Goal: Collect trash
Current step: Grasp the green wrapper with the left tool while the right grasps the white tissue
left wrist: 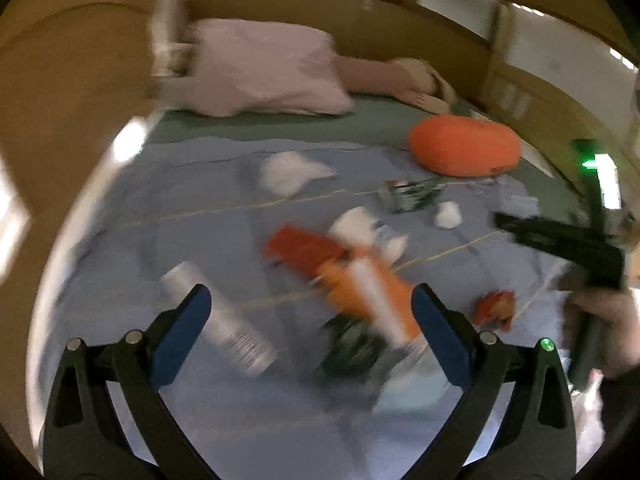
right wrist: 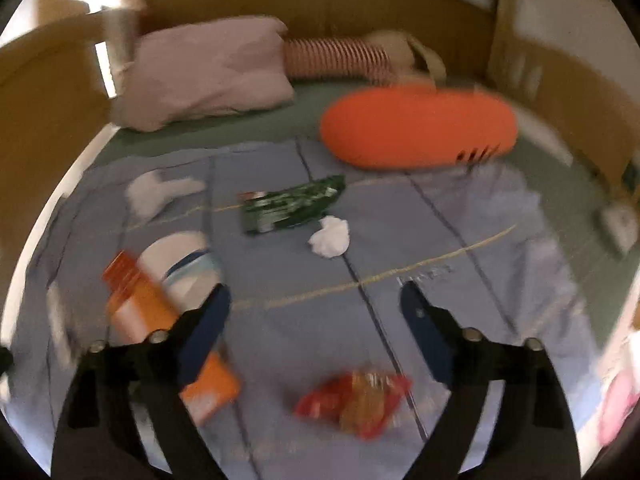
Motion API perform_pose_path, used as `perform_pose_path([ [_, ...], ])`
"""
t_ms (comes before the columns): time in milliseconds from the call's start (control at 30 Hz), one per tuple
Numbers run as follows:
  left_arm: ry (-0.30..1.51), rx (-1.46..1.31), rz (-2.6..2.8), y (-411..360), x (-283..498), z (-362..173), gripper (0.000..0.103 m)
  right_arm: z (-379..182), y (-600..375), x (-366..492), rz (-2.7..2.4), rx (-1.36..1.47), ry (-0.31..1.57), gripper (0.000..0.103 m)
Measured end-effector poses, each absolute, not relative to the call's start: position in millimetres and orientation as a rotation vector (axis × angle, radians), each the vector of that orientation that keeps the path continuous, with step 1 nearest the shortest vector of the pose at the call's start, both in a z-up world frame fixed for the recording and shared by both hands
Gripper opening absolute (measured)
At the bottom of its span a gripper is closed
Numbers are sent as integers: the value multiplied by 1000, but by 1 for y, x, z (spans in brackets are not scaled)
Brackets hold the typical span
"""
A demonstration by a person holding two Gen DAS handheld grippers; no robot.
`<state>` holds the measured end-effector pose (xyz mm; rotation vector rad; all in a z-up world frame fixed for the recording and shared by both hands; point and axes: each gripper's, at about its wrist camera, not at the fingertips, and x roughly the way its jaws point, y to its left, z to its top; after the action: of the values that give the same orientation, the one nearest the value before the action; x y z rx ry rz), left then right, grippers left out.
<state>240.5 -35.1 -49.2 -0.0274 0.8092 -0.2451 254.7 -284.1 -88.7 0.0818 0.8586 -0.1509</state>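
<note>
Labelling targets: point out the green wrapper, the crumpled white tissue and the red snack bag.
green wrapper (right wrist: 294, 204), right wrist view, middle of its face
crumpled white tissue (right wrist: 330, 237), right wrist view, centre of the wad
red snack bag (right wrist: 354, 402), right wrist view, middle of the bag

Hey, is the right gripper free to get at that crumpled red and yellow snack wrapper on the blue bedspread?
Probably yes: the right gripper is open and empty, and the crumpled red and yellow snack wrapper lies alone just below its fingertips, nothing covering it.

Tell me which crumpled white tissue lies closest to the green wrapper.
The small balled tissue, just below the green wrapper. The larger, flatter tissue lies well off to its left.
</note>
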Motion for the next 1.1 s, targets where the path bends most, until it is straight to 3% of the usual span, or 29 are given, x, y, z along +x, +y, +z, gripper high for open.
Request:
perform_pose_path([
  [100,865,24,-325,-84,306,-56,99,-121,-305,307,-154,117,965,72],
  [267,936,34,-369,-139,386,-84,99,-157,-312,363,-162,114,1044,65],
  [333,970,37,-381,-155,408,-97,99,-173,-316,380,-174,112,1105,44],
  [367,994,45,-397,-166,419,-106,99,-177,-321,385,-173,132,1133,28],
  [533,1066,80,-426,-209,459,-139,95,-161,-348,363,-158,262,1067,23],
  [633,1118,51,-444,-231,476,-156,87,-140,-355,337,-138,230,1016,22],
  [667,1140,49,-448,-240,481,-162,76,-134,-356,330,-130,234,1004,22],
  [700,1159,42,-454,-245,484,-168,45,-129,-358,322,-123,235,994,22],
  [767,1219,29,-460,-253,485,-181,0,-119,-361,308,-107,238,981,22],
  [867,1146,85,-455,-253,460,-175,1,-103,-359,296,-100,230,951,22],
  [1067,1057,54,-509,-211,408,-109,1,-74,-340,257,-78,164,872,22],
  [1100,1043,100,-518,-211,401,-98,17,-72,-341,250,-81,170,864,22],
])
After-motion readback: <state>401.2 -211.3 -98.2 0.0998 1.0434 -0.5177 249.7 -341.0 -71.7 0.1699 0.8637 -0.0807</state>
